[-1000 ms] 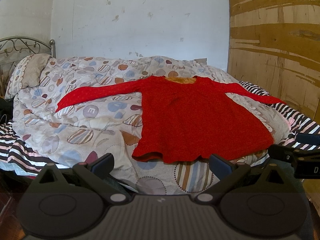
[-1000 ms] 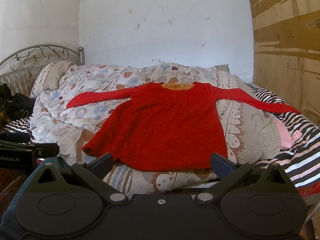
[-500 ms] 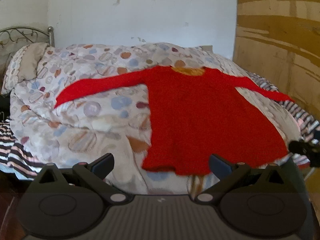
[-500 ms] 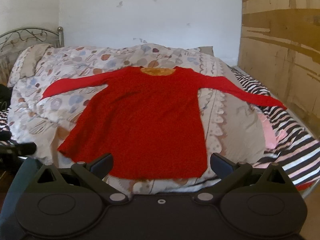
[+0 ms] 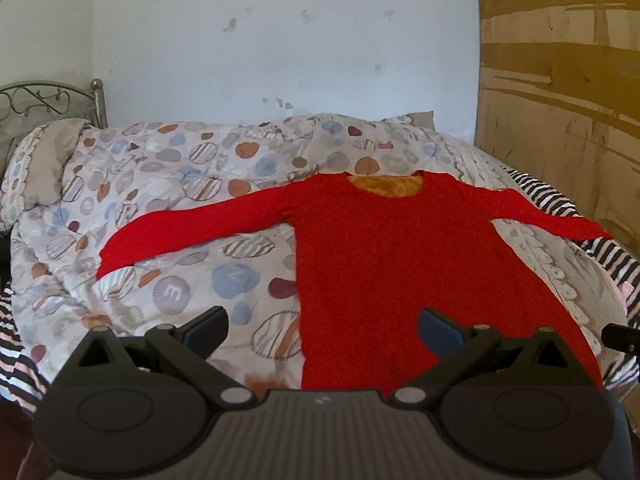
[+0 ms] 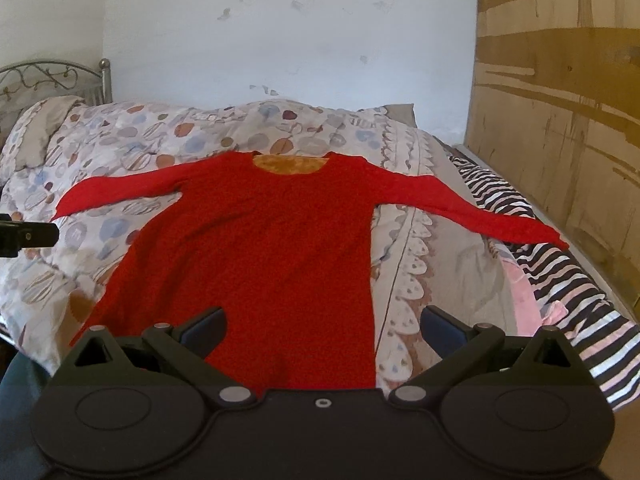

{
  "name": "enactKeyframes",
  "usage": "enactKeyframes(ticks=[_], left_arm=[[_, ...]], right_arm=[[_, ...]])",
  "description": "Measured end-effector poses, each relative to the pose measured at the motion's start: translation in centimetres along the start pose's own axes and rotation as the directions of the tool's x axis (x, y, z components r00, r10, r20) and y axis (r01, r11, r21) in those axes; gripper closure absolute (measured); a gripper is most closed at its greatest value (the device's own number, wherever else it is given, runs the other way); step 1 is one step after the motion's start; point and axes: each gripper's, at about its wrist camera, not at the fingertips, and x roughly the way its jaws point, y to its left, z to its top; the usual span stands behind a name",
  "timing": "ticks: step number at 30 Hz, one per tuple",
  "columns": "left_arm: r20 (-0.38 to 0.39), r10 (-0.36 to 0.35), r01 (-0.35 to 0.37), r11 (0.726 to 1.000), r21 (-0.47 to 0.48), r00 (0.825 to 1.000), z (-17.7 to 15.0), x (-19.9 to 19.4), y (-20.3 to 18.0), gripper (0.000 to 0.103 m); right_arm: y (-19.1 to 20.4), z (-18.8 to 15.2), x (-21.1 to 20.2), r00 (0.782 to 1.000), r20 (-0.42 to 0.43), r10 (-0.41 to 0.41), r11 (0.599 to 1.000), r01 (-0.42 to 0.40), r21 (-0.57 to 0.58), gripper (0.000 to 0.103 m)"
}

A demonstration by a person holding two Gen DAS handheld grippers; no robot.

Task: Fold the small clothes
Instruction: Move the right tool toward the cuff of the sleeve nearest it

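Note:
A red long-sleeved top (image 5: 384, 272) (image 6: 264, 248) lies flat and face up on the bed, both sleeves spread sideways, its orange-lined neck at the far end. My left gripper (image 5: 322, 326) is open above the hem's left corner, nothing between its fingers. My right gripper (image 6: 322, 326) is open too, hanging over the hem's right part and holding nothing. Each gripper's tip shows at the edge of the other's view: the right one (image 5: 622, 338), the left one (image 6: 26, 236).
A patterned quilt (image 5: 180, 208) covers the bed, with a pillow (image 5: 48, 168) and metal headboard (image 5: 36, 96) at the left. A striped sheet (image 6: 560, 280) and a pink cloth (image 6: 528, 292) lie at the right, beside a plywood wall (image 6: 560, 120).
Both grippers have moved forward toward the bed and now hang over the top's hem. The top itself has not moved. Both stay open.

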Motion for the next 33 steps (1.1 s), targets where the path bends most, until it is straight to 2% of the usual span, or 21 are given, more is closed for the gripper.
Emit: enactKeyframes(ticks=[4, 8, 15, 19, 21, 25, 28, 30, 33], left_arm=[[-0.029, 0.011, -0.011, 1.000, -0.013, 1.000, 1.3, 2.8, -1.3, 0.000], [-0.037, 0.007, -0.008, 1.000, -0.016, 0.999, 2.7, 5.6, -2.2, 0.000], [-0.053, 0.010, -0.010, 1.000, 0.002, 0.999, 4.5, 10.9, -3.8, 0.000], [-0.052, 0.004, -0.004, 1.000, -0.011, 0.999, 4.6, 13.7, -4.7, 0.000], [-0.052, 0.008, -0.009, 1.000, -0.024, 0.999, 4.4, 15.3, -5.1, 0.000], [-0.064, 0.013, -0.015, 0.999, -0.035, 0.998, 3.6, 18.6, -6.4, 0.000], [-0.073, 0.020, -0.022, 1.000, -0.023, 0.997, 2.5, 20.7, -7.4, 0.000], [-0.052, 0.007, -0.008, 1.000, -0.019, 0.999, 1.7, 21.6, -7.8, 0.000], [-0.030, -0.024, 0.023, 1.000, -0.017, 0.999, 0.7, 22.2, -8.2, 0.000]], right_arm=[[-1.5, 0.9, 2.6, 1.000, -0.001, 0.004, 1.000, -0.004, 0.030, 0.000], [-3.2, 1.7, 4.8, 0.999, 0.041, 0.005, 0.998, -0.008, 0.059, 0.000], [-6.6, 3.4, 8.6, 0.993, 0.094, -0.072, 0.993, 0.062, 0.101, 0.000], [-9.5, 3.8, 10.5, 0.980, 0.172, -0.101, 0.989, 0.081, 0.122, 0.000], [-11.1, 4.0, 11.7, 0.972, 0.191, -0.140, 0.985, 0.116, 0.128, 0.000], [-15.5, 4.4, 14.6, 0.968, 0.170, -0.186, 0.974, 0.159, 0.158, 0.000], [-19.4, 4.6, 17.2, 0.979, 0.116, -0.169, 0.964, 0.139, 0.226, 0.000], [-21.9, 4.6, 18.9, 0.985, 0.083, -0.151, 0.954, 0.123, 0.273, 0.000], [-25.1, 4.8, 21.3, 0.982, 0.029, -0.189, 0.929, 0.169, 0.328, 0.000]])
